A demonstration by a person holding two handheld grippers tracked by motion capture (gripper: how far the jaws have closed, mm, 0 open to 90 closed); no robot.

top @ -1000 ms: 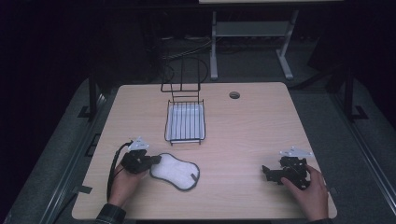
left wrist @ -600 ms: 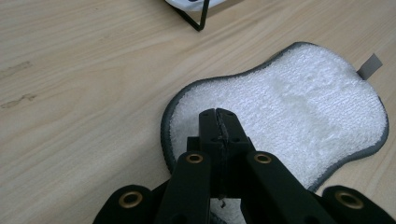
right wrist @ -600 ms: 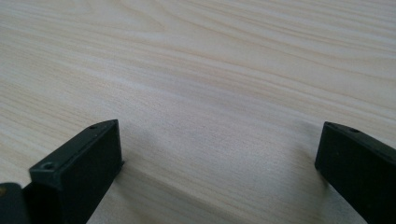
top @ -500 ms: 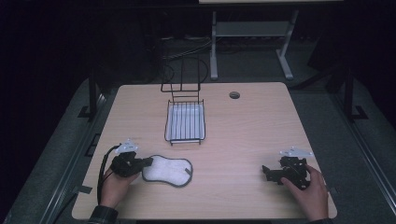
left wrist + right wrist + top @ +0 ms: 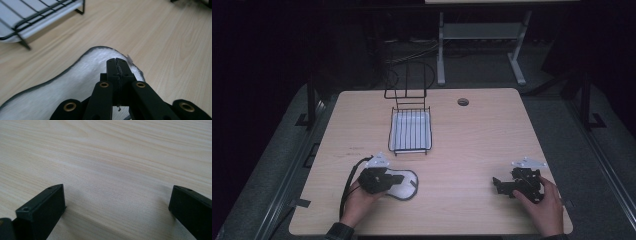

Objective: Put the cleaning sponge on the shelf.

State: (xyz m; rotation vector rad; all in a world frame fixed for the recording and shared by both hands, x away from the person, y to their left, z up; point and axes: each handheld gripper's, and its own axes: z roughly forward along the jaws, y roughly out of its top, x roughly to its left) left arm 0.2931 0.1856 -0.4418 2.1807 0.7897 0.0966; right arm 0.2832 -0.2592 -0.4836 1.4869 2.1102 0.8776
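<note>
A white fuzzy cloth (image 5: pixel 406 184) with a dark edge lies flat near the table's front left. My left gripper (image 5: pixel 388 181) rests over its left part and points right. In the left gripper view its jaws (image 5: pixel 117 61) are pressed together above the white pile (image 5: pixel 75 85); no fold shows between them. My right gripper (image 5: pixel 496 186) sits at the front right, held by a hand, pointing left. In the right gripper view it (image 5: pixel 117 205) stands open over bare wood with nothing between its fingers.
A black wire rack (image 5: pixel 411 131) with a white liner stands at the table's middle back, just beyond the cloth; its corner (image 5: pixel 37 15) shows at upper left in the left gripper view. A cable hole (image 5: pixel 463 102) lies near the far edge. The floor around is dark.
My left gripper first slid left off the cloth's end, then came back right and now lies over the cloth's left part. The cloth shifted slightly. The right gripper has not moved.
</note>
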